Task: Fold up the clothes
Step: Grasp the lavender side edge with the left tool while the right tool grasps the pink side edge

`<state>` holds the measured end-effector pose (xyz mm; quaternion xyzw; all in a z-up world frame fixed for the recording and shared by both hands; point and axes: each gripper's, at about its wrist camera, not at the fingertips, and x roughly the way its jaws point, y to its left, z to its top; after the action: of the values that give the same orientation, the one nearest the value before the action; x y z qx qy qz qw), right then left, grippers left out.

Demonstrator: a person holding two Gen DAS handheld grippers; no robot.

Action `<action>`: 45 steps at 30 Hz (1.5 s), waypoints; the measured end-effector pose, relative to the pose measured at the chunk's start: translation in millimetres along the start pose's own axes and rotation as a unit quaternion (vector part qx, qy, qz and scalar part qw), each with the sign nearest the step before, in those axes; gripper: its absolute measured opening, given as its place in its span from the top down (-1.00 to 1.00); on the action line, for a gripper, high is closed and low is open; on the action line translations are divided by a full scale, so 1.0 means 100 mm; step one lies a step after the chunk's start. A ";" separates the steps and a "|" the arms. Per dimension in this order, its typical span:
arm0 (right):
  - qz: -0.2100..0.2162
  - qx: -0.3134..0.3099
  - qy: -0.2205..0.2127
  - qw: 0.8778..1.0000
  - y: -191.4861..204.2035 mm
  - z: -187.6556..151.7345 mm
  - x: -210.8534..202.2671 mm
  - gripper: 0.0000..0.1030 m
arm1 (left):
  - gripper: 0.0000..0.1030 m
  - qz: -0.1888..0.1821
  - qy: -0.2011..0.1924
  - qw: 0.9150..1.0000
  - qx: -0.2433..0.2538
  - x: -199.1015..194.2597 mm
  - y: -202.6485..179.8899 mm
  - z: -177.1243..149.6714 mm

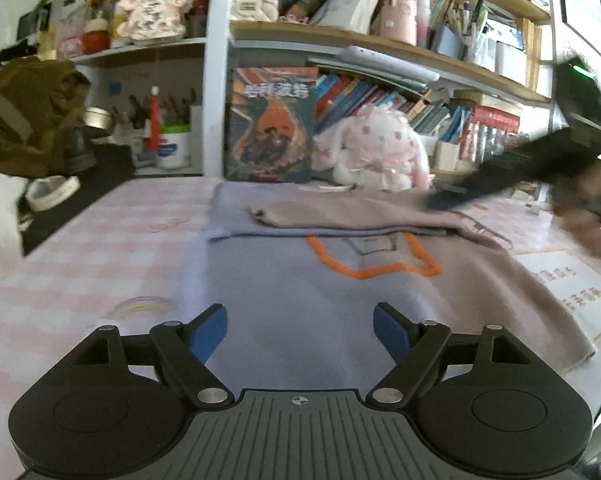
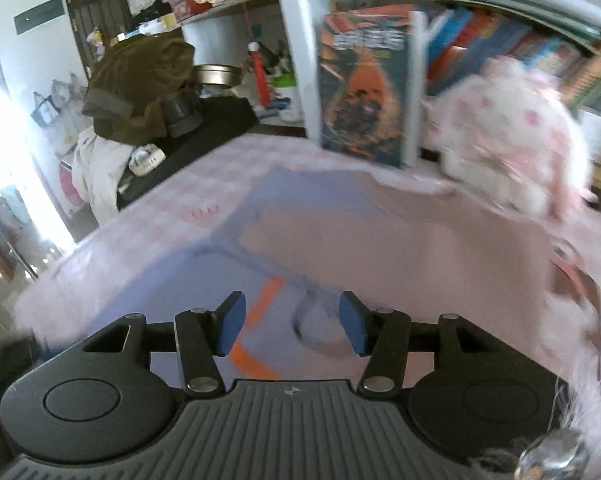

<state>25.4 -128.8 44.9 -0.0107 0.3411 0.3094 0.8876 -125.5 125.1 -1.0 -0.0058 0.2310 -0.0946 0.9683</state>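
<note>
A pink checked table (image 1: 100, 240) holds a big sweater (image 1: 300, 300), blue-purple on one side and tan on the other, with an orange outline on the front. It lies flat in the middle. One tan sleeve (image 1: 340, 216) is folded across the top, so the folding looks begun. The body does not look folded yet. The left gripper (image 1: 299, 330) hangs over the blue part, fingers wide apart, holding nothing. The right gripper (image 2: 292, 326) is over the sweater too, fingers apart and empty.
</note>
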 end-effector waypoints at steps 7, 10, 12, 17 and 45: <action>-0.038 0.070 0.008 0.997 -0.25 -0.83 -0.87 -0.04 | 0.12 0.003 0.029 0.996 -0.080 -0.17 0.50 -0.10; -0.047 0.113 0.007 0.992 -0.34 -1.12 -1.12 -0.04 | 0.15 -0.017 0.041 0.993 -0.109 -0.15 0.62 -0.15; -0.048 0.138 0.003 0.989 -0.38 -1.27 -1.26 -0.04 | 0.28 -0.025 0.046 0.991 -0.121 -0.11 0.66 -0.19; -0.045 0.168 -0.004 0.985 -0.40 -1.46 -1.37 -0.04 | 0.81 -0.040 0.050 0.987 -0.150 -0.03 0.75 -0.24; 0.068 0.261 -0.014 0.963 -0.54 -1.69 -1.12 0.36 | 0.51 -0.136 0.066 0.961 -0.234 0.08 0.92 -0.27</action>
<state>-110.8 -272.2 -26.7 0.2491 0.3978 0.2688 0.8411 -114.4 214.6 -33.8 -0.2571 0.3068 -0.1689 0.9007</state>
